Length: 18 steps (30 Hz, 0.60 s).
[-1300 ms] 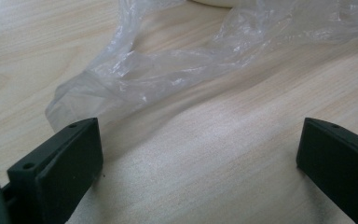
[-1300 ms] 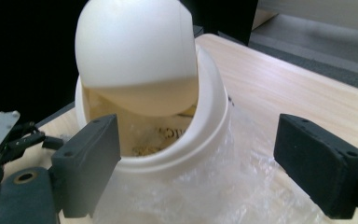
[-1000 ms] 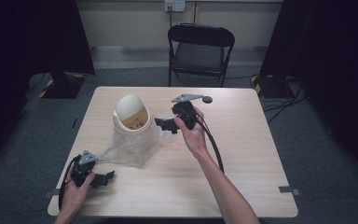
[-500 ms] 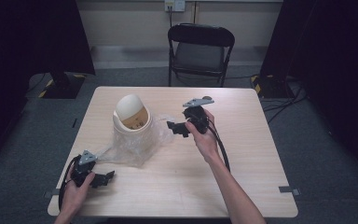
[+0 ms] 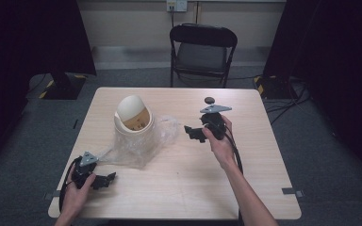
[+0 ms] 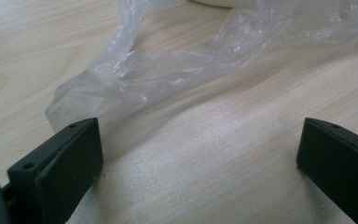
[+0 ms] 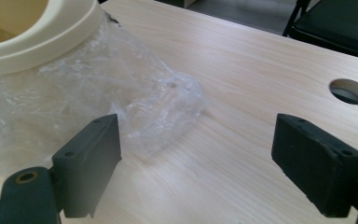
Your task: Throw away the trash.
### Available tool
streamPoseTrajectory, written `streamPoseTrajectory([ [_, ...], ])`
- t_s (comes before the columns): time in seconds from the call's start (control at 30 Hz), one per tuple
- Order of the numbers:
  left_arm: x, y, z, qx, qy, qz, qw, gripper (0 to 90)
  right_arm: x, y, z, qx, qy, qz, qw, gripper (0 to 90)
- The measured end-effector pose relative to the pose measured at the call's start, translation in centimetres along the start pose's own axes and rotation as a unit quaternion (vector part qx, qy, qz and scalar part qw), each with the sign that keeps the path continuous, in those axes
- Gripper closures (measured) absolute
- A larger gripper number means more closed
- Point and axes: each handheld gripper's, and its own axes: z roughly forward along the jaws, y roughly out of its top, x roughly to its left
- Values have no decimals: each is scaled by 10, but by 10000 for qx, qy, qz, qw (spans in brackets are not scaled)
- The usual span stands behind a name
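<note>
Resting on the wooden table (image 5: 179, 188), a cream bin (image 5: 133, 123) with a domed swing lid serves as the landmark, and a clear plastic bag (image 5: 141, 143) is bunched around its base, touching it and spreading out over the tabletop on the side nearer the person. From the bin, the left gripper (image 5: 104, 180) lies well apart, toward the table's near left corner, held low in the person's left hand (image 5: 78, 188); its jaws stand wide with nothing between them, and in the left gripper view (image 6: 196, 163) they frame bare wood just short of a crumpled tail of the bag (image 6: 135, 79). On the bin's other side, the right gripper (image 5: 193, 133) is held above the tabletop in the right hand (image 5: 219, 141), its jaws pointing back at the bin, close to the bag's fringe but apart from it. Those jaws are also spread wide and hold nothing; the right gripper view (image 7: 196, 168) shows the bin's cream rim (image 7: 51, 42) and the rumpled film (image 7: 121, 98) ahead of them. A round hole (image 7: 349, 91) in the tabletop sits beyond the right gripper, farther from the bin. Behind the table, past the bin, stands a black folding chair (image 5: 202, 52).
</note>
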Motion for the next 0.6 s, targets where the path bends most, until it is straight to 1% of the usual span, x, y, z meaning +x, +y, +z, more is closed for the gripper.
streamPoseTrajectory([
  [0.1,0,0,0,-6,-5,-12,10000,0,-6,-3,-6,12,-95,59,9999,148],
  [0.2,0,0,0,-6,-5,-13,10000,0,-11,-5,-13,-8,-239,49,9997,146],
  [0.23,0,0,0,-6,-5,-12,10000,0,-13,-6,-14,-13,-244,43,9997,146],
  [0.3,0,0,0,-1,-8,-13,10000,0,-16,-11,-17,-5,-327,22,9995,146],
  [0.4,0,0,0,-6,-6,-13,10000,0,-24,-23,-21,105,-438,109,9989,148],
  [0.47,0,0,0,-2,-8,-13,10000,0,-29,-31,-24,133,-523,184,9984,148],
  [0.5,0,0,0,-3,-7,-12,10000,0,-31,-33,-25,141,-566,170,9982,148],
  [0.53,0,0,0,-2,-7,-12,10000,0,-33,-38,-28,172,-616,227,9977,147],
  [0.6,0,0,0,-2,-7,-13,10000,0,-37,-45,-32,189,-622,291,9975,147],
])
